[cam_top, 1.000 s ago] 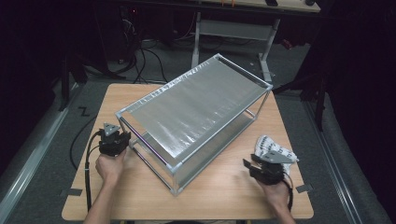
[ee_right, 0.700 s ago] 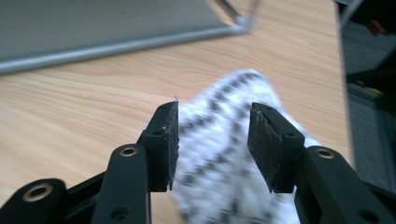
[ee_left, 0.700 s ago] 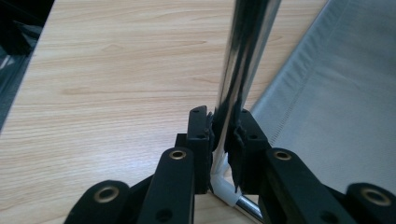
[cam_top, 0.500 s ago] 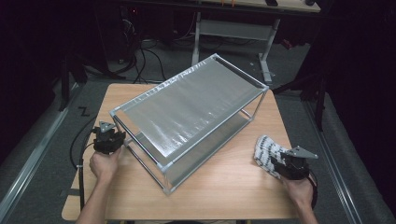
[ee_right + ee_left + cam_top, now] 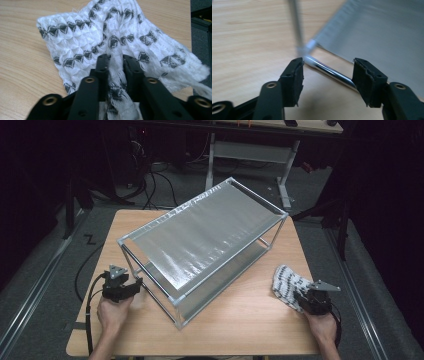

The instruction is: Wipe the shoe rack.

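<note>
In the right gripper view the right gripper point(image 5: 115, 58) has its black jaws pinched together on a fold of the white cloth point(image 5: 100, 32) with its dark bow-shaped pattern; the jaws have just been closing, and the weave bunches between the pads. The high view gives that grip less clearly, showing the right gripper point(image 5: 306, 299) at the near right of the table with the cloth point(image 5: 287, 282) lying on the wood just ahead of it, well apart from the metal rack point(image 5: 200, 237). In the left gripper view the left gripper point(image 5: 328, 75) stands with its jaws apart, having just been opening, and a chrome bar point(image 5: 329, 72) of the rack's lower frame runs across the gap without either pad pressing on it; the corner joint beyond is blurred. From above, the left gripper point(image 5: 131, 287) sits at the near left, right beside the rack's near end. The table point(image 5: 235, 330) is pale wood, and the two-tier rack rests askew across its middle, its upper shelf a ribbed silvery sheet. Beyond the far edge the room is dark: grey floor, looping cables point(image 5: 160, 182), and the legs of a second table point(image 5: 280, 150), cut off at the top of the frame.
</note>
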Tool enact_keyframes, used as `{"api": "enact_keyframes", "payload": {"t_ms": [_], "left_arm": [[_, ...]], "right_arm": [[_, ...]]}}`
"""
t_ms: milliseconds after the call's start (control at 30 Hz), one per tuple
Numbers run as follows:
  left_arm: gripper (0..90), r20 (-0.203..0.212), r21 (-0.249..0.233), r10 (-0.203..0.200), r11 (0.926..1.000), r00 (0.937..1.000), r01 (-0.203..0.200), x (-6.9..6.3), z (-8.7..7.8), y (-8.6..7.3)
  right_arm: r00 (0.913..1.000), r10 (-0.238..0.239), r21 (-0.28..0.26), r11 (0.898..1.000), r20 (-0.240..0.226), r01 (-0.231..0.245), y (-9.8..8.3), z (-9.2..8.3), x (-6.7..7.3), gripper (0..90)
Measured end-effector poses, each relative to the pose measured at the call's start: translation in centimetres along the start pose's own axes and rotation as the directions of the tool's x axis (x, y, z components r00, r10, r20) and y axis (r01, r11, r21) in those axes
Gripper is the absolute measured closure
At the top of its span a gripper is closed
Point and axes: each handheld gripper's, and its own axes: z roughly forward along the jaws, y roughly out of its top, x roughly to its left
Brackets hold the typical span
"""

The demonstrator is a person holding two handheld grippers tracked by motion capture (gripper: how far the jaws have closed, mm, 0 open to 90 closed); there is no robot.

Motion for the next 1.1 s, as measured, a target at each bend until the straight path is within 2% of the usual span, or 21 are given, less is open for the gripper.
{"api": "enact_keyframes", "payload": {"t_ms": [100, 200, 333, 400, 567, 667, 833, 967, 1100], "left_arm": [[39.1, 0.037, 0.001, 0.014, 0.9999, 0.9992, -0.014, -1.5, -0.7, -0.7], [36.6, 0.059, 0.019, 0.005, 0.9998, 0.9983, -0.006, -2.8, -1.1, -1.3], [36.0, 0.045, 0.051, 0.033, 0.9980, 0.9984, -0.035, -4.2, -0.9, -2.0], [36.2, 0.046, 0.068, 0.029, 0.9972, 0.9985, -0.032, -4.5, -0.8, -2.4], [39.3, 0.050, 0.064, 0.035, 0.9972, 0.9981, -0.038, -4.8, -0.6, -2.6], [41.3, 0.052, 0.066, 0.054, 0.9962, 0.9972, -0.058, -4.9, -0.4, -2.4], [44.2, 0.050, 0.078, 0.070, 0.9943, 0.9963, -0.073, -4.8, 0.6, -2.1], [46.2, 0.047, 0.088, 0.089, 0.9918, 0.9949, -0.093, -5.0, 1.1, -1.5], [46.8, 0.042, 0.089, 0.081, 0.9924, 0.9958, -0.085, -4.8, 1.9, -0.8]], "right_arm": [[1.0000, -0.005, 0.006, 1.000, -0.003, 0.005, 0.0, 0.1, 0.1, 82.1], [1.0000, 0.001, 0.005, 1.000, -0.009, -0.001, -0.1, 0.1, 0.0, 82.5], [1.0000, 0.003, 0.001, 1.000, -0.009, -0.003, -0.2, 0.1, -0.1, 82.6], [1.0000, 0.004, -0.002, 1.000, -0.008, -0.004, -0.2, 0.1, -0.1, 82.7], [1.0000, 0.003, -0.004, 1.000, -0.006, -0.003, -0.3, 0.2, 0.0, 83.4], [1.0000, -0.002, -0.003, 1.000, 0.000, 0.002, -0.3, 0.2, 0.1, 84.4], [1.0000, -0.006, -0.003, 1.000, 0.000, 0.006, -0.3, 0.1, 0.1, 85.5], [1.0000, -0.006, -0.001, 1.000, -0.002, 0.006, -0.3, 0.1, 0.1, 85.6], [1.0000, -0.009, 0.000, 1.000, -0.001, 0.009, -0.2, 0.1, 0.2, 85.7]]}}
